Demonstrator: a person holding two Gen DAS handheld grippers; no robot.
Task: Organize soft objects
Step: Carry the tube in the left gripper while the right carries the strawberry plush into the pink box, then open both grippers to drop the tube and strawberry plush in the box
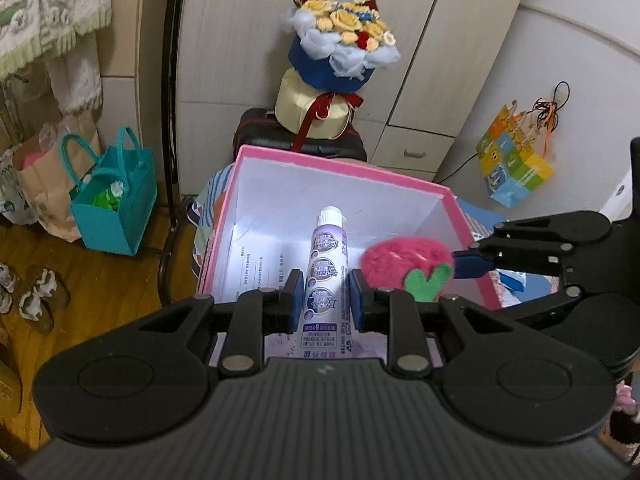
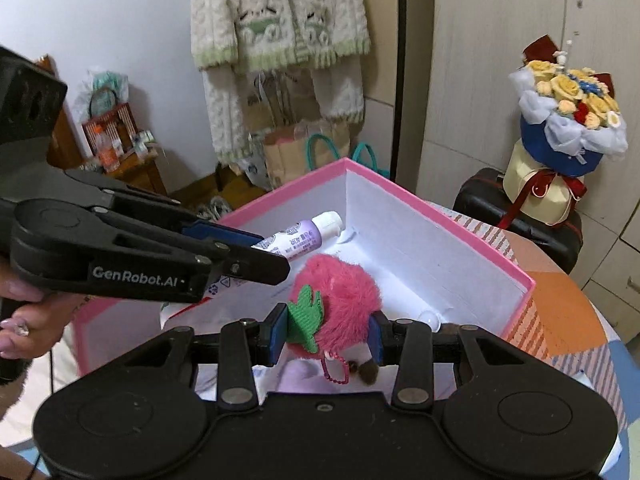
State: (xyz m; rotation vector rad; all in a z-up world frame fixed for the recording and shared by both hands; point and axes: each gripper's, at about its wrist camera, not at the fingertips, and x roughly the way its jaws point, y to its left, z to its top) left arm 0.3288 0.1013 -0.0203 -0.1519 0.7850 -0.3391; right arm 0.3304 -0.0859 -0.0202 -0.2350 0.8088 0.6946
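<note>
"GenRobot.AI" is printed in pale letters on the black side of the left gripper (image 2: 256,256), just left of the tube (image 2: 298,236). On the tube (image 1: 325,276) itself, rows of small printed characters and round emblems are seen, but they are too small and turned about to be read with certainty. Faint lines of printed text are seen on the white floor of the box (image 1: 256,268), left of the tube; they cannot be made out.

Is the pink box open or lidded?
Open: the pink box has no lid on it, and its white inside walls and floor show from above.
</note>
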